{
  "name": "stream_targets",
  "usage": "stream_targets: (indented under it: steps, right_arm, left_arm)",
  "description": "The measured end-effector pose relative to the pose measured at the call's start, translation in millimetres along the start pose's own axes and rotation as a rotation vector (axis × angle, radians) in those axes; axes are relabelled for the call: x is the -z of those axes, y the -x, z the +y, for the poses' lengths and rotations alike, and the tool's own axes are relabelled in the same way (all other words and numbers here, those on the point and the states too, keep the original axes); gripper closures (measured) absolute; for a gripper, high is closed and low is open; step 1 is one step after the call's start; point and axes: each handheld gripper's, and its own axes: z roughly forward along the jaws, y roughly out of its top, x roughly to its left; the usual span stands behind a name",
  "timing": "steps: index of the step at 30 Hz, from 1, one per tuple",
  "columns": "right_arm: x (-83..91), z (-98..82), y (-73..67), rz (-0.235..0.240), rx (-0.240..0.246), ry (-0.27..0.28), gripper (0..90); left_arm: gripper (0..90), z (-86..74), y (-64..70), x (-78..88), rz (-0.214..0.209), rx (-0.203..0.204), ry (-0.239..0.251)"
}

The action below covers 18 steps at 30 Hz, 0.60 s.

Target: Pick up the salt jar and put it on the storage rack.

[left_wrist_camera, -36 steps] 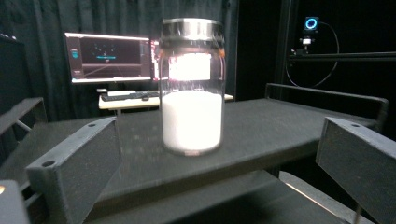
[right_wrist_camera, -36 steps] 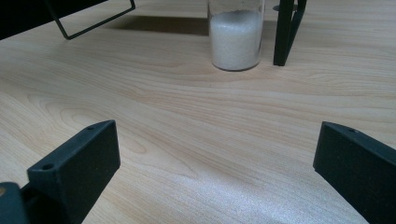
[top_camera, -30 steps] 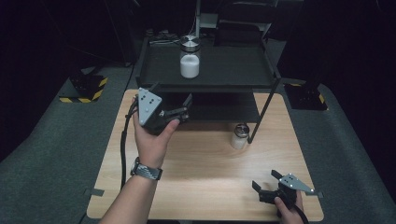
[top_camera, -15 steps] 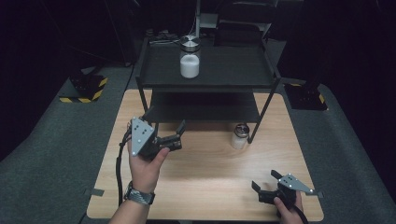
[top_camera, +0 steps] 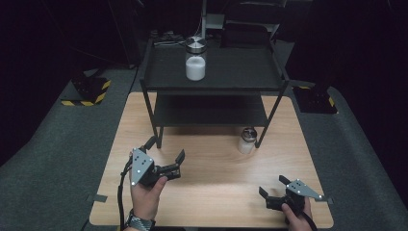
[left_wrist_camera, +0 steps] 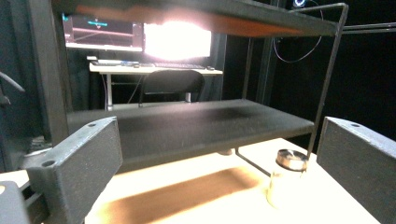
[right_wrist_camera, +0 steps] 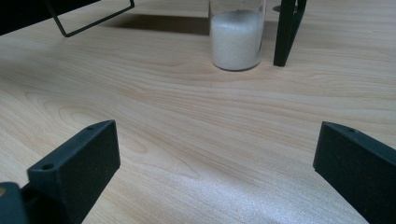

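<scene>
Standing upright, small jar (top_camera: 248,140) faces both wide-jawed tools, left tool (top_camera: 166,155), right tool (top_camera: 273,186).

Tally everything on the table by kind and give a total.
Jars of white grains with metal lids: 2, one on the rack's top shelf, one on the table by the rack's leg
Black two-shelf rack: 1
Total: 3

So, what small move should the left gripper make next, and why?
Probably ease the left gripper forward and to the right toward the small jar on the table. Its jaws stand wide open with nothing between them, and the left gripper view shows that jar ahead by the rack leg, apart from the jaws. The right gripper rests open near the table's front edge.
</scene>
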Motion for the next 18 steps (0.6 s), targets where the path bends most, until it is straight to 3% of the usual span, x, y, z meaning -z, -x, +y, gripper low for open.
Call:
stream_targets:
  steps: [6, 7, 8, 9, 12, 18]
  right_arm:
    - [0.0, 0.1, -0.5, -0.001, 0.001, -0.001, 0.5]
    - [-0.1, 0.2, -0.5, -0.001, 0.001, -0.001, 0.5]
    - [-0.1, 0.2, -0.6, -0.001, 0.001, -0.002, 0.5]
    - [-0.1, 0.2, -0.6, -0.001, 0.001, -0.002, 0.5]
    - [-0.1, 0.1, -0.8, -0.002, 0.001, -0.001, 0.5]
    - [-0.1, 0.2, -0.9, -0.002, 0.001, -0.001, 0.5]
  left_arm:
    - [0.6, -19.6, -0.8, 6.4, -0.007, 0.009, -0.039]
    - [0.5, -30.7, 2.7, 6.2, -0.011, 0.060, -0.034]
    - [0.6, -30.7, 2.7, 6.2, -0.011, 0.060, -0.034]
    - [0.6, -30.6, -0.3, 8.7, -0.006, 0.015, -0.076]
    - [0.5, -44.3, -0.3, 11.4, 0.002, 0.025, -0.111]
    - [0.5, -57.0, -1.5, 15.5, 0.004, 0.024, -0.169]
